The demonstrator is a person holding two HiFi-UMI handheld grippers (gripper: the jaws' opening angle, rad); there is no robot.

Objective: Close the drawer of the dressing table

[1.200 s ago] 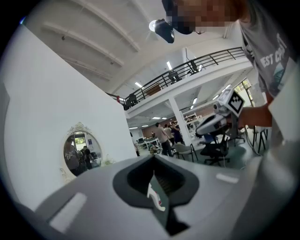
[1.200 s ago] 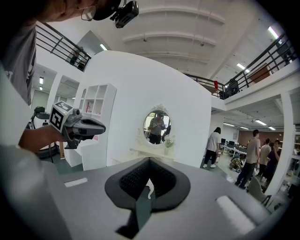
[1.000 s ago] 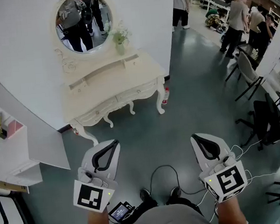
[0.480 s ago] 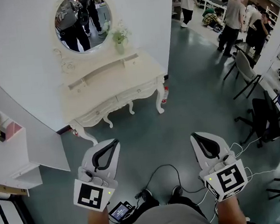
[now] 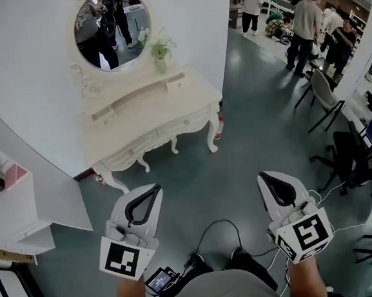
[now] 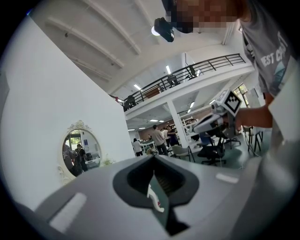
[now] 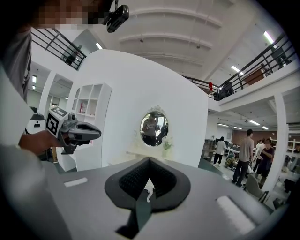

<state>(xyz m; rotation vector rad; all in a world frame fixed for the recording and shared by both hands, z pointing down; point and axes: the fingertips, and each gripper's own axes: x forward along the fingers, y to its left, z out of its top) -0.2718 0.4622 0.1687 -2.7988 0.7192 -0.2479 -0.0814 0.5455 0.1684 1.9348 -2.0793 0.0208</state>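
Note:
The cream dressing table (image 5: 147, 112) stands against the white wall under an oval mirror (image 5: 111, 28). Two small drawers (image 5: 175, 81) on its top shelf seem to stick out a little; the front drawers (image 5: 182, 122) look flush. My left gripper (image 5: 154, 189) and right gripper (image 5: 261, 176) are both shut on nothing. They hover low by the person's body, well short of the table. In the left gripper view the shut left gripper (image 6: 153, 157) points past the mirror (image 6: 79, 152). In the right gripper view the shut right gripper (image 7: 149, 160) points at the mirror (image 7: 154, 128).
A small plant vase (image 5: 160, 56) stands on the table top. A white shelf unit (image 5: 13, 211) is at the left. Chairs (image 5: 324, 97) and several standing people (image 5: 301, 21) fill the right. Cables (image 5: 212, 229) trail on the green floor by the person's feet.
Both grippers stay shut in about the same place; the right one has drifted slightly right. The view has shifted a little and people in the background have walked on.

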